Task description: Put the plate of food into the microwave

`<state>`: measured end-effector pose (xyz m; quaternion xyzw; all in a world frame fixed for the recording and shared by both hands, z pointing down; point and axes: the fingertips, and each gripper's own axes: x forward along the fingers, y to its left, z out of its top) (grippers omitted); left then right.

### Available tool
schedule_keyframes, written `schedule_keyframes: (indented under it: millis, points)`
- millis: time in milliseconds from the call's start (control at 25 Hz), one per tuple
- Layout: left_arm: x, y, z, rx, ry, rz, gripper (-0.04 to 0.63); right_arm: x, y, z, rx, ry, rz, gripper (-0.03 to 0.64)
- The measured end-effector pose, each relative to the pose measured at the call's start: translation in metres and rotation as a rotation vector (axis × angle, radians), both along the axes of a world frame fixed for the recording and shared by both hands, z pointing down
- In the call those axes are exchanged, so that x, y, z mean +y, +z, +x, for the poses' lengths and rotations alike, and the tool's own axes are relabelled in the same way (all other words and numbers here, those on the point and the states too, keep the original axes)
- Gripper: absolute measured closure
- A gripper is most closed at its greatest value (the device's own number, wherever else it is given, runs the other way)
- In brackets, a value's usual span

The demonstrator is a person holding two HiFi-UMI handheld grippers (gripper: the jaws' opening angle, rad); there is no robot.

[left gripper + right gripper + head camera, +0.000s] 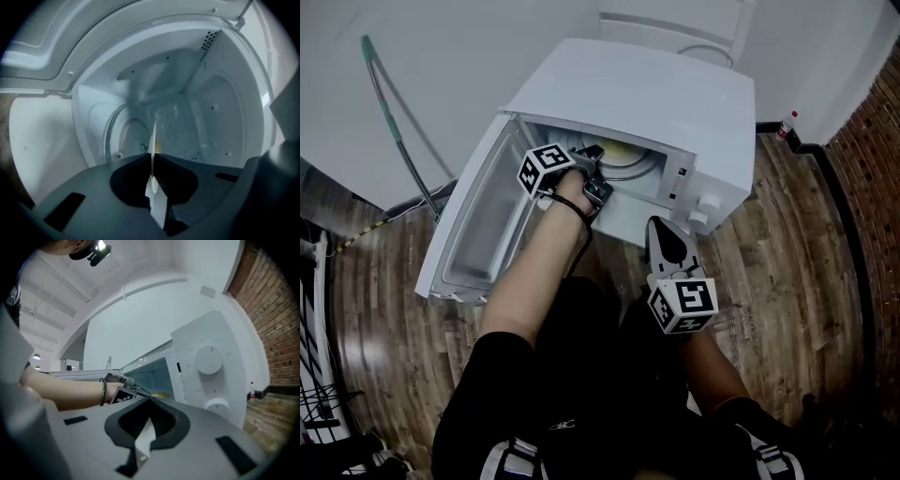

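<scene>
The person's legs in black cloth (pixel 572 394) fill the bottom of the head view. Just above them the right gripper (pixel 661 227) points up at the microwave (pixel 637 98). Its jaws are pressed together with nothing between them, and they stop short of the lower front edge, below the control panel. Its own view looks along the front of the oven to two white knobs (pixel 209 360), one above the other.

The left gripper (pixel 153 156) reaches in through the open front, carried by a bare forearm with a dark wristband (pixel 102 393). Its jaws pinch the rim of a white plate (pixel 154 133), which shows edge-on as a thin pale line running away from the tips. A bit of yellow food (pixel 158 147) shows beside that line. The plate is already inside the cavity, over the round turntable ring (pixel 108 136). I cannot tell whether it rests there or is held above it. White inner walls with small holes surround it.

The door (pixel 478 230) hangs wide open to the left. The oven sits on a wooden floor (pixel 778 272). Further right are a brick wall (pixel 874 150) and a small bottle (pixel 785 125) by the skirting.
</scene>
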<state>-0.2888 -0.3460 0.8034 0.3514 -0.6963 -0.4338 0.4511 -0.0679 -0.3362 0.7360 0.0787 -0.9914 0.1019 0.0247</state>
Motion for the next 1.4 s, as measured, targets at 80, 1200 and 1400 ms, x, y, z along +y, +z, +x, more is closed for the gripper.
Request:
schedule_keyframes:
  millis: [80, 1200, 1400]
  points:
    - [-0.002, 0.005, -0.001, -0.009, 0.015, -0.044, 0.584, 0.000, -0.001, 0.004, 0.000, 0.004, -0.001, 0.611]
    - [0.055, -0.054, 0.001, -1.135, 0.089, -0.731, 0.597, 0.011, -0.007, 0.014, 0.006, -0.013, 0.027, 0.611]
    - [0.098, -0.056, 0.057, -1.087, 0.061, -0.664, 0.597, 0.013, -0.016, -0.001, -0.015, -0.012, 0.048, 0.611]
